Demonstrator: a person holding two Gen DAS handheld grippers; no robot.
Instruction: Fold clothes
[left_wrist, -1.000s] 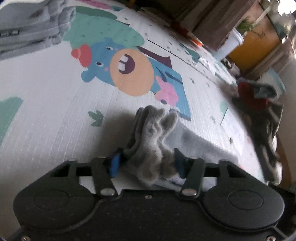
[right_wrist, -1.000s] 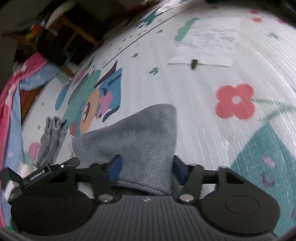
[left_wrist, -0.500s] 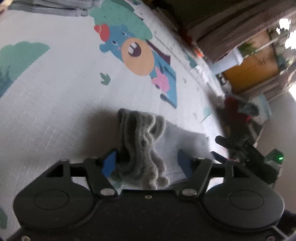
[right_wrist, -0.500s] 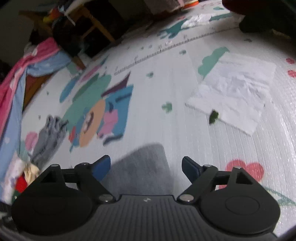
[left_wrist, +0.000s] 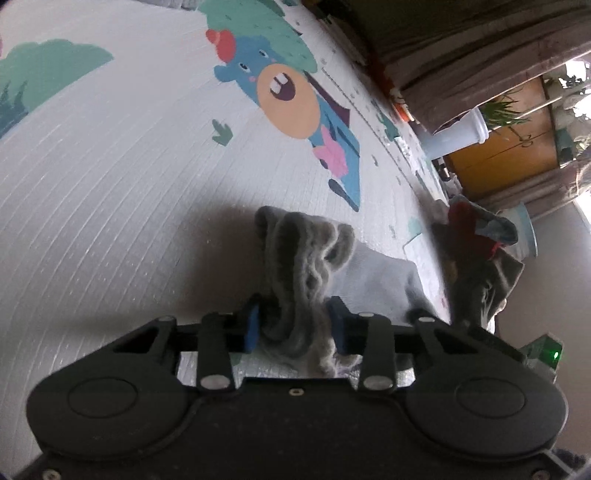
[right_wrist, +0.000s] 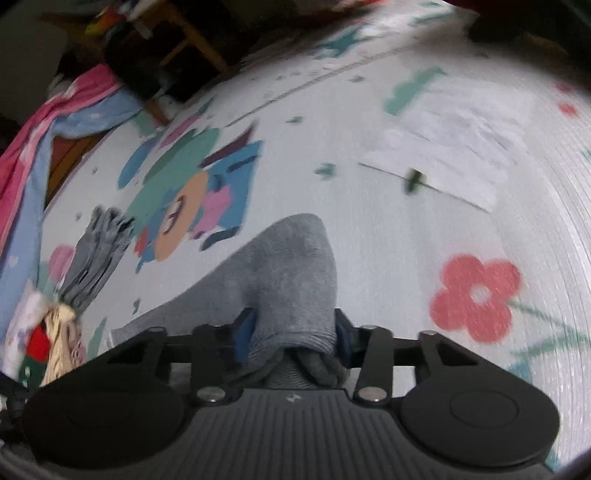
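Closing: left gripper (left_wrist: 293, 326) jaws clamping ruffled cuff end of grey sock (left_wrist: 303, 266), right gripper (right_wrist: 291, 332) jaws clamping its toe end, play mat (left_wrist: 110, 221) underneath.

Left gripper (left_wrist: 293, 328), right gripper (right_wrist: 291, 334): black housings, silver screws, seemingly blue jaws.

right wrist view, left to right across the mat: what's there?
Pink and blue cloth → small grey garment → cartoon animal print → grey sock held in the right gripper, whose jaws are closing → white paper sheet → red flower print.
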